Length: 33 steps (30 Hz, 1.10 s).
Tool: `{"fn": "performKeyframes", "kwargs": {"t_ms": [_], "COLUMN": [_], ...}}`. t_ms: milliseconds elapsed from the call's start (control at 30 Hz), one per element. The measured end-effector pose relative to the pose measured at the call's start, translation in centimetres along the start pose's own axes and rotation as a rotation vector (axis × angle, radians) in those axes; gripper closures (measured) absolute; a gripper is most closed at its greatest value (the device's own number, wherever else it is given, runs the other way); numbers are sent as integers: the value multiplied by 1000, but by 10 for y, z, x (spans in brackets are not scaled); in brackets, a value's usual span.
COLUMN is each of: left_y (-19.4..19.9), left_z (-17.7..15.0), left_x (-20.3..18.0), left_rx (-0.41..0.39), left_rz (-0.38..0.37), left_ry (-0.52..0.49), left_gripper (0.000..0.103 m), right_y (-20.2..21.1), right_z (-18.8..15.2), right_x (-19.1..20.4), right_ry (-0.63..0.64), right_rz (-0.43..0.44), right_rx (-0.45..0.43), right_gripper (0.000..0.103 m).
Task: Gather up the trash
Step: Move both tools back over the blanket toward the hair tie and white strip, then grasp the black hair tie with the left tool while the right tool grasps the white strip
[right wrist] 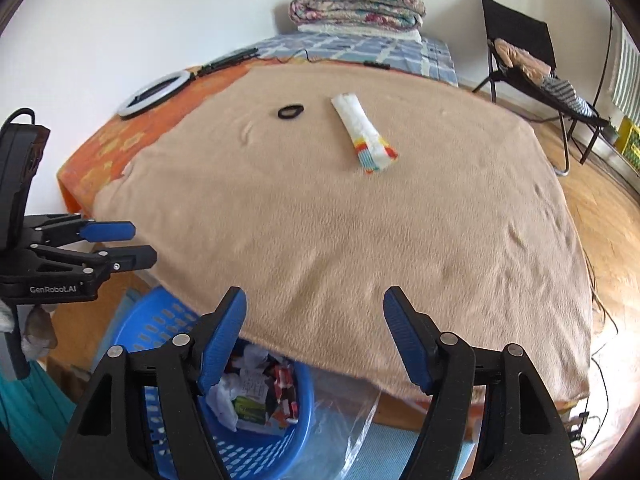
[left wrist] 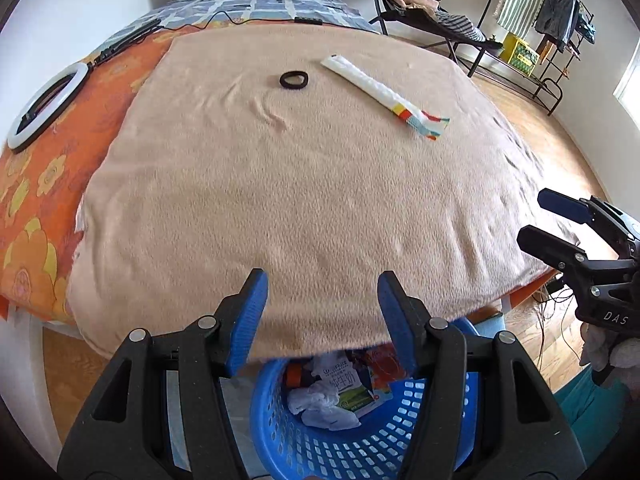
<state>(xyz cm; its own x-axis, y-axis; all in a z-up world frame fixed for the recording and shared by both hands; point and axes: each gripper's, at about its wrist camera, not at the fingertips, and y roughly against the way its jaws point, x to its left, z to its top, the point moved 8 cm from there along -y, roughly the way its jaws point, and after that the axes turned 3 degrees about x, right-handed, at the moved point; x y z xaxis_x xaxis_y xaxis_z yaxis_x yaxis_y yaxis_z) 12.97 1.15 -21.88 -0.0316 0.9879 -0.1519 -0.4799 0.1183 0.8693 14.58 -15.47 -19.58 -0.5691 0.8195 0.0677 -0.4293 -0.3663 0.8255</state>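
A long white wrapper with a coloured striped end (left wrist: 384,94) lies on the far part of the beige blanket (left wrist: 280,184); it also shows in the right wrist view (right wrist: 362,132). A blue perforated basket (left wrist: 320,432) holding crumpled paper and packets stands on the floor under the blanket's near edge, also seen in the right wrist view (right wrist: 256,440). My left gripper (left wrist: 322,292) is open and empty above the basket, and shows in the right wrist view (right wrist: 140,244). My right gripper (right wrist: 314,312) is open and empty over the near edge, and shows in the left wrist view (left wrist: 540,220).
A black hair tie (left wrist: 294,79) lies left of the wrapper. A ring light (left wrist: 44,108) rests on the orange floral sheet at left. Folded quilts (right wrist: 356,8) sit at the bed's far end. A black chair (right wrist: 520,52) and a clothes rack (left wrist: 560,20) stand on the wooden floor at right.
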Motion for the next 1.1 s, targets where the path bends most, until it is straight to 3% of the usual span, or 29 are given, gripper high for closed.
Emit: {"fn": "performKeyframes", "kwargs": {"t_ms": [167,433,800,1000,1100], "left_y": [-9,-39,-91,-114,-123], "left_z": [44,102,164,184,189], "left_x": [10,33,41,39,35], "left_rx": [-38,-67,-77,-78,-76], "left_rz": [3,-3,-19,0,11], "left_ry": [30,97,128,110,91], "left_gripper": [44,44,48,48,53], "right_y": [-9,-45,-103,-125,-135], "right_z": [40,84,117,126,130], "right_x": [-15,-43,-65,-61,-59], "right_ry": [1,-113,-133,-91,-73], "right_rz": [-4,80,87,72,54], "right_rx": [-48,-8,43,62,70], "right_gripper": [32,32,32,32,32]}}
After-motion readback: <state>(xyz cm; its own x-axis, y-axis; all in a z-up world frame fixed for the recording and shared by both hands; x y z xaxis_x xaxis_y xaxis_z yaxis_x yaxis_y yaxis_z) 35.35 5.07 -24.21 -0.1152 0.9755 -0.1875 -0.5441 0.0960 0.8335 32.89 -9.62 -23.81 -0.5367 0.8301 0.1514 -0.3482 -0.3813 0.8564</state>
